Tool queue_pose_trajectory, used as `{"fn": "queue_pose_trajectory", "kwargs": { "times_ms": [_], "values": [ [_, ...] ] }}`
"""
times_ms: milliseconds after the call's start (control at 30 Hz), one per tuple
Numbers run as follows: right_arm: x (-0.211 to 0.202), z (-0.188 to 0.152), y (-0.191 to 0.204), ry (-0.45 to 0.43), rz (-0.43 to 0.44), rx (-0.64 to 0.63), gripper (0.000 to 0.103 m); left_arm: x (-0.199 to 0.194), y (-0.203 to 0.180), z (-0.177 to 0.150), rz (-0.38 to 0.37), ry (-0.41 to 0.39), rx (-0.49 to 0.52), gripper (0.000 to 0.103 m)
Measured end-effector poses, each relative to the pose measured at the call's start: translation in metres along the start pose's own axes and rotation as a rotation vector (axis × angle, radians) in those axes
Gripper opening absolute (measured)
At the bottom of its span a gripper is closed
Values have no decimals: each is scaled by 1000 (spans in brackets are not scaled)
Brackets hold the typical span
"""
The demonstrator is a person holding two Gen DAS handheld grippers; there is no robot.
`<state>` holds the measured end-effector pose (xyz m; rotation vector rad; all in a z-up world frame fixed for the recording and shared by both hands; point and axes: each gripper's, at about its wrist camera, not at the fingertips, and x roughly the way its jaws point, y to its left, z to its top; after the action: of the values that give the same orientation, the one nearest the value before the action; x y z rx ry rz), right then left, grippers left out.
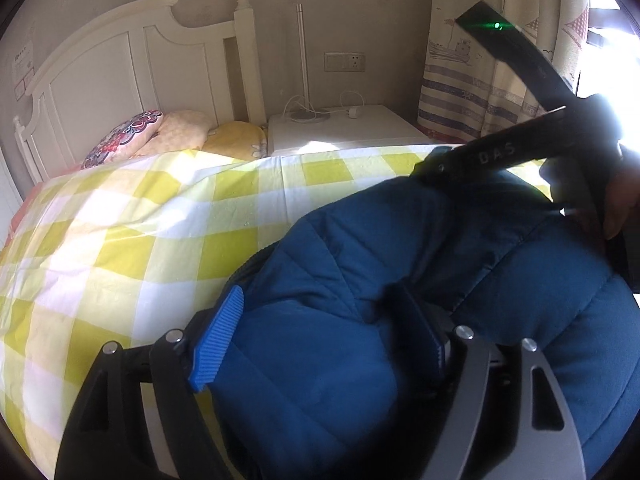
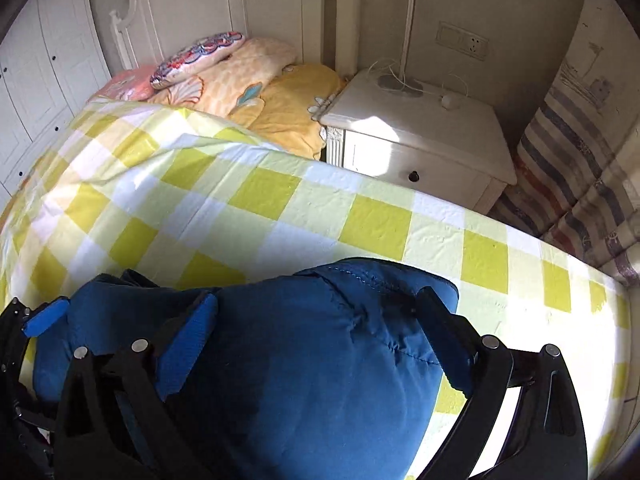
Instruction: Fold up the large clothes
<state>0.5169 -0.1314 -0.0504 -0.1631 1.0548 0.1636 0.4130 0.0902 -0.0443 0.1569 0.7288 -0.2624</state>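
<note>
Bed (image 2: 280,200): covered by a yellow-and-white checked sheet; headboard end at the far left in both views, long side edge running along the right.
Jacket (image 2: 312,360): blue quilted, bunched in a thick padded heap on the sheet, near the bed's right side edge and well apart from the headboard end. Seen by the left wrist camera (image 1: 400,280), the heap's long axis runs roughly from the near left up toward the right edge of the bed. Which end is collar or hem: cannot tell; folds hide it.
Nightstand (image 2: 420,136): white, just beside the bed's right edge near the headboard; lamp base and white cable on top.
Curtain (image 1: 480,80): striped, boat print, beyond the nightstand.
Pillows (image 1: 168,132): patterned and yellow ones piled at the headboard end.
Right gripper (image 2: 320,344): jaws wide, straddling the jacket heap; blue left pad lies against the fabric, right finger at the heap's right flank. No pinch visible.
Left gripper (image 1: 332,348): jaws wide, jacket fabric bulging between them; left blue pad at the heap's left rim, not squeezing.
Hand (image 1: 620,208): partly visible at the far right, on the right gripper's handle.
</note>
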Motion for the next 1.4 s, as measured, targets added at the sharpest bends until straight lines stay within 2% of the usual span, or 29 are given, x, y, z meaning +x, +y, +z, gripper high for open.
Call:
{"fn": "queue_pose_trajectory", "kwargs": {
  "times_ms": [133,300,367,500,567,600,633,700,733,833,933,1033,1133,1233,1300,1333,1367,1400],
  "values": [
    [6,-3,2,-23,-29,-4,93,5,3,1,-5,14,-13,80],
    [-5,-9,3,-85,-66,-8,93,6,3,0,5,21,-18,84],
    [-21,-16,2,-103,-72,6,99,5,3,0,18,20,-17,86],
    [-77,-53,-8,-173,55,130,99,-5,11,-1,21,39,-39,91],
    [-107,-85,-7,-211,112,110,99,-29,15,-3,18,30,-53,91],
    [-120,-100,-3,-228,118,79,99,-43,19,-7,-3,22,-75,93],
    [-132,-117,-4,-241,119,59,99,-57,25,-13,-37,23,-108,98],
    [-149,-150,-13,-248,147,75,99,-78,38,-30,-158,47,-175,100],
    [-154,-165,-20,-242,184,109,99,-84,42,-41,-211,74,-199,100],
    [-152,-203,-39,-198,318,226,99,-91,50,-77,-287,141,-257,101],
    [-139,-229,-37,-140,456,281,99,-90,65,-104,-399,190,-373,101],
    [-127,-242,-28,-110,565,307,99,-82,71,-115,-448,238,-436,101],
    [-116,-246,-30,-96,642,366,99,-74,68,-118,-460,255,-473,101],
    [-95,-246,-31,-48,773,421,99,-63,62,-115,-489,255,-488,101],
    [-92,-241,-26,-69,795,411,99,-57,54,-109,-489,252,-472,101],
    [-92,-239,-21,-80,779,400,99,-53,50,-104,-499,258,-467,101],
    [-95,-238,-17,-110,764,390,99,-50,46,-100,-520,257,-468,96],
    [-101,-238,-14,-155,733,371,95,-50,41,-97,-572,241,-462,69]
  ]
}}
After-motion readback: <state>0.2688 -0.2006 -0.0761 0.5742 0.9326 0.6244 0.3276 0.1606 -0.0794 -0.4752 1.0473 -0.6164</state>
